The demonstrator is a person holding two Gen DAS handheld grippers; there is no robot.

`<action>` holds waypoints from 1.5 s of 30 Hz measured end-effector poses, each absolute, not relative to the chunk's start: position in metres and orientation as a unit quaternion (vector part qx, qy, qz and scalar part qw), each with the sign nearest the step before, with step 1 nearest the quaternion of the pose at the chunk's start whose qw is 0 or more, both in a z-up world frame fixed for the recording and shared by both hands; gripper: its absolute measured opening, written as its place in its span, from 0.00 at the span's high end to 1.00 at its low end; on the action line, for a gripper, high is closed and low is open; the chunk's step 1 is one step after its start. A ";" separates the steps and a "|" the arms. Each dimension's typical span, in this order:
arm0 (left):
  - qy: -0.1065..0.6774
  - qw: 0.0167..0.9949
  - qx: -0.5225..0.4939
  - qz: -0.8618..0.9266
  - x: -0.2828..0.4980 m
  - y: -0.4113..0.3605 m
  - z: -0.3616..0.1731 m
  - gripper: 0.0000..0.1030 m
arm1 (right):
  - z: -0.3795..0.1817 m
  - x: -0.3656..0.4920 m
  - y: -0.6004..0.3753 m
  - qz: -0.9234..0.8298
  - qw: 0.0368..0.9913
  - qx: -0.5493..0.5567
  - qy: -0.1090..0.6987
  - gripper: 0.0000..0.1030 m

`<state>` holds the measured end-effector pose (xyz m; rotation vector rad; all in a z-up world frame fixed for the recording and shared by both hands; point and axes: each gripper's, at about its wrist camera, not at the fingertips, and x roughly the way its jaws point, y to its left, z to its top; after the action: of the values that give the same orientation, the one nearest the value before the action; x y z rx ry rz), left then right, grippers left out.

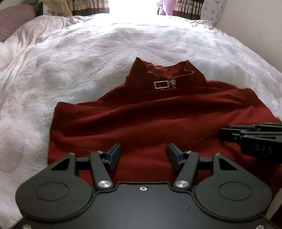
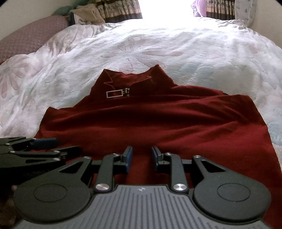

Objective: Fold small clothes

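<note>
Your left gripper [image 1: 143, 155] had its blue-padded fingers [image 1: 115, 153] spread wide, nothing between them, poised over the near hem of the dark red zip-neck top [image 1: 149, 119]. Your right gripper [image 2: 140, 156] was also parted, though with a narrower gap, and likewise held no cloth; whether its pads touched the fabric below could not be told. Each gripper showed in the other's view only from the side and cut off by the frame edge: the right one at the right border of the left wrist view, the left one at the left border of the right wrist view, lying close over the top's near corners.

The top lay flat on the white floral bedspread [image 1: 70, 67], collar away from you, its silver zip pull [image 1: 161, 84] resting just below the open collar. Its near hem was hidden beneath both gripper bodies, and no sleeves could be made out. The far folds across the chest were soft and blurred.

Beyond the collar you had broad open bedspread on every side. A mauve pillow [image 2: 30, 37] sat at the far left edge, patterned curtains [image 2: 121, 10] behind, and the window glare washed out the middle.
</note>
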<state>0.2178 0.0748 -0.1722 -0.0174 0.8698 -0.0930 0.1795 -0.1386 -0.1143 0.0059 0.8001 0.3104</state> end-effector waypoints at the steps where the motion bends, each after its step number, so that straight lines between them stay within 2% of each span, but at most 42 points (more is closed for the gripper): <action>1: 0.421 0.906 -0.009 -0.042 0.217 0.077 -0.172 0.40 | -0.114 0.180 -0.140 0.149 0.909 0.003 0.388 0.70; 7: 0.423 0.906 -0.002 -0.019 0.217 0.096 -0.174 0.40 | -0.111 0.180 -0.149 0.138 0.912 0.000 0.388 0.70; 11: 0.427 0.904 -0.006 -0.007 0.215 0.113 -0.176 0.40 | -0.111 0.178 -0.162 0.115 0.918 0.030 0.379 0.79; 20: 0.431 0.901 -0.044 0.009 0.212 0.141 -0.178 0.39 | -0.109 0.177 -0.183 0.094 0.921 0.035 0.376 0.81; 23: 0.429 0.902 -0.038 0.010 0.211 0.140 -0.178 0.39 | -0.108 0.176 -0.198 0.083 0.922 0.045 0.376 0.82; 24: 0.429 0.903 -0.036 0.010 0.209 0.139 -0.177 0.39 | -0.108 0.177 -0.204 0.082 0.921 0.053 0.377 0.85; 28: 0.431 0.901 -0.019 0.044 0.206 0.142 -0.175 0.40 | -0.105 0.175 -0.223 0.019 0.932 0.030 0.361 0.85; 30: 0.431 0.900 0.004 0.068 0.205 0.147 -0.178 0.39 | -0.107 0.177 -0.240 0.027 0.929 0.054 0.365 0.92; 32: 0.434 0.898 -0.037 0.058 0.201 0.164 -0.180 0.39 | -0.109 0.179 -0.253 0.031 0.926 0.083 0.368 1.00; 36: 0.437 0.894 -0.084 0.047 0.193 0.184 -0.183 0.39 | -0.107 0.178 -0.260 0.026 0.927 0.087 0.364 1.00; 41: 0.440 0.895 -0.044 0.061 0.192 0.174 -0.181 0.39 | -0.104 0.173 -0.260 0.002 0.932 0.072 0.356 1.00; 42: 0.441 0.895 -0.036 0.064 0.191 0.173 -0.182 0.39 | -0.103 0.173 -0.261 -0.025 0.934 0.054 0.352 0.92; 43: 0.440 0.895 -0.036 0.065 0.190 0.174 -0.181 0.39 | -0.103 0.171 -0.262 -0.058 0.936 0.029 0.347 0.77; 44: 0.439 0.895 -0.040 0.065 0.188 0.176 -0.181 0.39 | -0.105 0.171 -0.264 -0.094 0.934 0.002 0.345 0.56; 45: 0.439 0.895 -0.042 0.066 0.189 0.178 -0.181 0.39 | -0.108 0.171 -0.268 -0.116 0.931 -0.019 0.345 0.52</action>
<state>0.1885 0.1778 -0.1812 -0.0875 0.9107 0.1361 0.1709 -0.2684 -0.1077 -0.0390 0.7052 -0.2372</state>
